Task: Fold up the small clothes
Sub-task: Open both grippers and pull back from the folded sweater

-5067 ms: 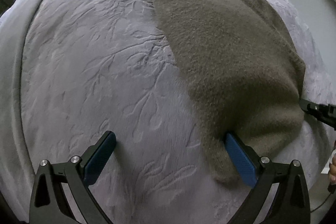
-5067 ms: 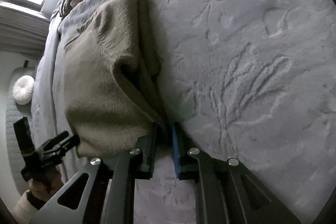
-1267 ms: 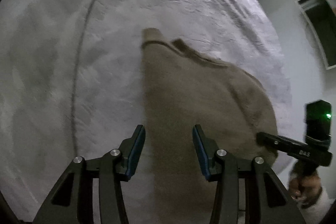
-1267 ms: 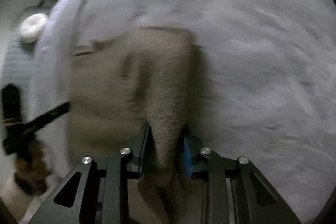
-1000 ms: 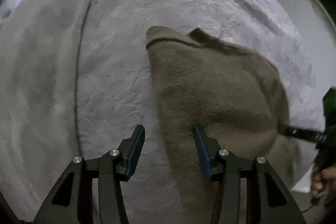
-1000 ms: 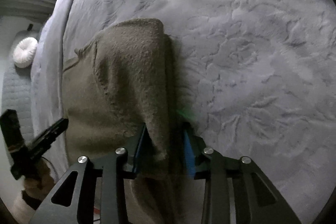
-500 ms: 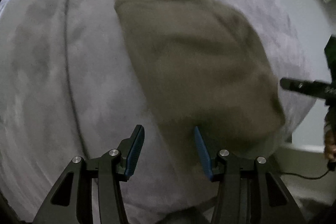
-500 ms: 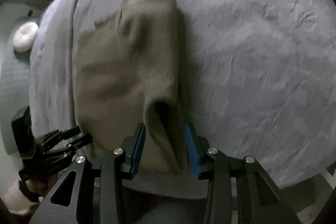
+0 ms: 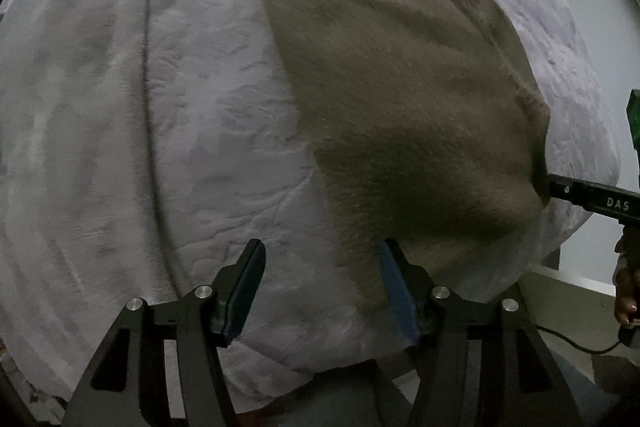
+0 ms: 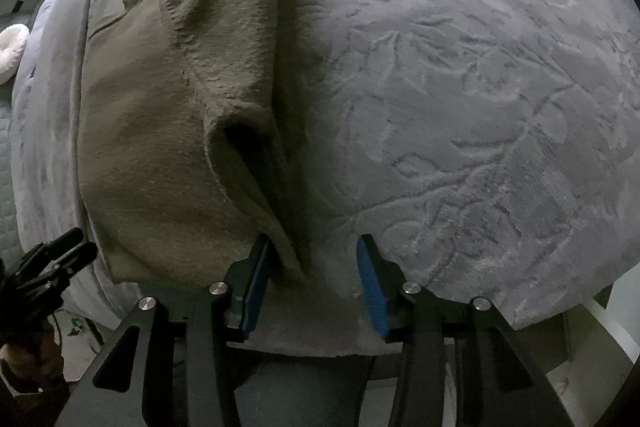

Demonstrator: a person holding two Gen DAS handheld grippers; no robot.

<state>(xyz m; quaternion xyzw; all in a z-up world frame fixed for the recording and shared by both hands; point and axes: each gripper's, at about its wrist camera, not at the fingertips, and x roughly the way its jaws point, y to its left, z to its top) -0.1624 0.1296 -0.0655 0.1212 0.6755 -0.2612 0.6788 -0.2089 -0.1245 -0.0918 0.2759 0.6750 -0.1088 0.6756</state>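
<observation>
Garment (image 9: 400,99) lay folded at the bed's (image 10: 480,87) six-o'clock edge within reach, both grippers' jaws released beside it.

Garment (image 9: 400,99): lies on the bed cover (image 9: 120,115), filling the centre and upper right of the left wrist view; in the right wrist view it takes the left half of the frame.
Folded edge (image 10: 276,67): runs down the middle of the right wrist view, bare cover to its right.
Left gripper (image 9: 322,293): bottom centre of its view, jaws spread, the garment's near corner touching the right jaw.
Right gripper (image 10: 314,281): bottom centre of its view, jaws apart, the garment's hem just beside the left jaw.
Round cushion (image 10: 10,51): far left edge, beyond the bed.
</observation>
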